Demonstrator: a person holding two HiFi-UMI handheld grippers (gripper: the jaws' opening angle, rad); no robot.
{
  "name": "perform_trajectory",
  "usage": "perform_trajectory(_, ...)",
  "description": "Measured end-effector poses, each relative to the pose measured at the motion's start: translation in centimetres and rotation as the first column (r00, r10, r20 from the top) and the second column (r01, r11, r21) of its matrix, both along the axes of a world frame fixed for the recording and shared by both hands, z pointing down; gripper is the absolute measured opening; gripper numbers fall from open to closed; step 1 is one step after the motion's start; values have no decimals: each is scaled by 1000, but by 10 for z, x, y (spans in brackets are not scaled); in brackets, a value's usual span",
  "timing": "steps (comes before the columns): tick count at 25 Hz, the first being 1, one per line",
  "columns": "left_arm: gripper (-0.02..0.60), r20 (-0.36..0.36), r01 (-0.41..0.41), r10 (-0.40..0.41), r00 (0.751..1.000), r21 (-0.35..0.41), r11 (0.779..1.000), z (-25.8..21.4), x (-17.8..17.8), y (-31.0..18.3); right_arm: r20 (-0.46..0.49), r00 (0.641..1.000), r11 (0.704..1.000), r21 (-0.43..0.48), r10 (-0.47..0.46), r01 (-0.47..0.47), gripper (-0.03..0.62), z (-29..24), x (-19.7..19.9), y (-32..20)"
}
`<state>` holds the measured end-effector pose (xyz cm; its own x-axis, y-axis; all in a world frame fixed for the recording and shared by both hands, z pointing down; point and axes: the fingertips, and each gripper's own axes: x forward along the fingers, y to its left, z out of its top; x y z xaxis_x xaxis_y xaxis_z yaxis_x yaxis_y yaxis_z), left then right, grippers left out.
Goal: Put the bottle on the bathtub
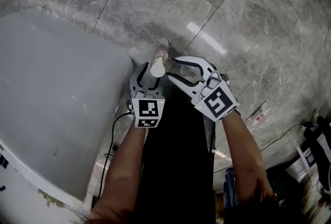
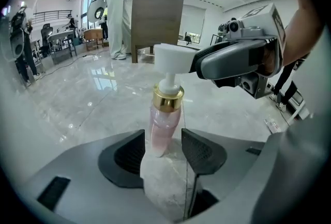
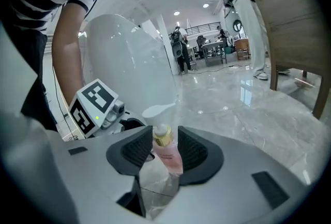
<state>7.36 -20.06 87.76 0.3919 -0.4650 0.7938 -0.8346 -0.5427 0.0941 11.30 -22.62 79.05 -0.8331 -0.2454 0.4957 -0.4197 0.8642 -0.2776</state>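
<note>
At far left stands the large white smooth-sided bathtub (image 1: 57, 93); the task's thing is not on it yet. Just beside its outer wall, the left hand-held gripper (image 2: 162, 140) points down with its jaws a little apart and the lower end of the bottle between them. Thin slivers of gap show on either side of the pink body, so I judge it to be bracketing the bottle, not clamping it.

The slim pink translucent bottle (image 1: 161, 52), with gold collar (image 2: 168, 98) and white pump head (image 2: 170, 58), is roughly upright over the grey marble floor (image 1: 232, 21), low beside the tub. Whether its base is clear of the floor I cannot tell. The right hand-held gripper (image 3: 164, 140) is about half closed, and its ribbed pads press the upper body just under the collar.

What could go wrong, as I judge it:
- **Slipping:** the only firm hold sits high on a smooth round body, so on the way up the bottle may swing or slide through the pads.
- **Crowding:** the two grippers are close together, and a left jaw nudging the base could lever the bottle loose.
- **Snagging:** the spout could catch the tub wall during the lift.
- **Toppling:** a tall narrow bottle may fall off the tub if it is released tilted or too near the edge.
</note>
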Motion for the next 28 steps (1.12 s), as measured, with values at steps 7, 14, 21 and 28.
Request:
perform_trajectory(7, 227, -46, 113, -114, 992, -34, 993, -41, -12, 6, -47, 989, 990, -28, 138, -139, 97, -21, 11, -4)
perform_trajectory(14, 138, -55, 216, -221, 974, -82, 973, -91, -17, 4, -82, 962, 961, -74, 261, -267, 77, -54, 22, -12)
perform_trajectory(21, 64, -57, 205, -210, 976, -78, 976, -152, -6, -10, -101, 941, 936, -109, 324, -334, 57, -97, 28, -13)
perform_trajectory(28, 48, -85, 159, -167, 982, -100, 982, -220, 10, -13, -120, 908, 899, -138, 401, -415, 41, -146, 41, -17)
